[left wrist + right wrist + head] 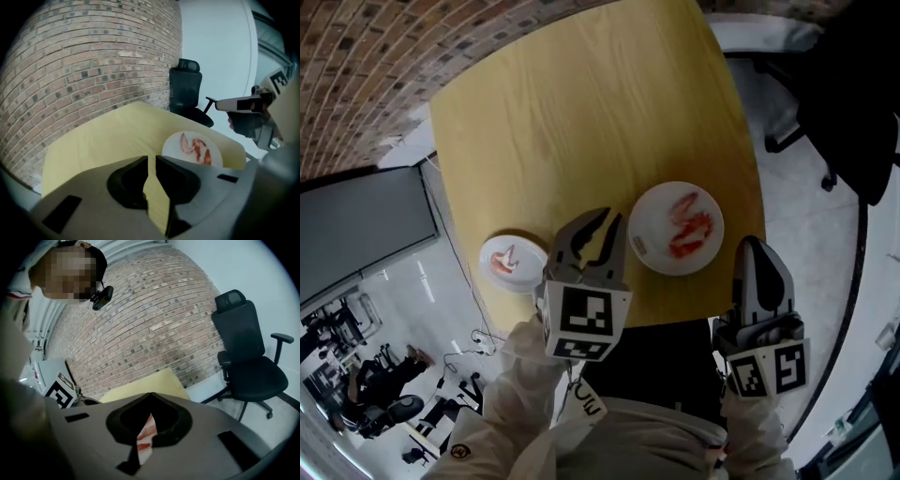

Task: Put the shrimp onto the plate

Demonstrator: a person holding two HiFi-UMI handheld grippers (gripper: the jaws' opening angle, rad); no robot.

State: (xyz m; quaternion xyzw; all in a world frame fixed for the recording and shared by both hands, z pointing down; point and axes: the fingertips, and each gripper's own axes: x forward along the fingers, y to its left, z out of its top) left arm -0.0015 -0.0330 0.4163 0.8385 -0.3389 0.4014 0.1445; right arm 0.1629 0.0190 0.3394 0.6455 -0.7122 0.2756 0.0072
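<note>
The right gripper (757, 253) is clenched on a shrimp (146, 438), a red-and-white banded piece pinched in the slit between its grey jaws, whose tips meet above it. In the head view this gripper hangs off the table's near right corner, apart from the large plate (649, 202), with its marker cube (768, 367) low against a pale sleeve (748, 431). The left gripper (598, 225) is released: its jaws stand slightly apart, and only yellow tabletop shows through the narrow gap. It sits over the near table edge between the two plates and hides the strip of table there. Its own marker cube (582, 324) covers the edge below. The table (581, 112) is smooth, light yellow wood with rounded corners and faint grain. The large plate is round, white and shallow, and holds several red-orange shrimps (689, 227) lying loosely together. A smaller round white plate (492, 251) lies to its left at the table edge and carries a single shrimp (508, 262). A curved red-brown brick wall (154, 310) with pale mortar lines runs past the far side of the table. A black mesh-backed office chair (248, 352) with armrests stands on the glossy grey floor beside the wall, clear of the table. A dark flat panel (356, 225) stands to the table's left.
</note>
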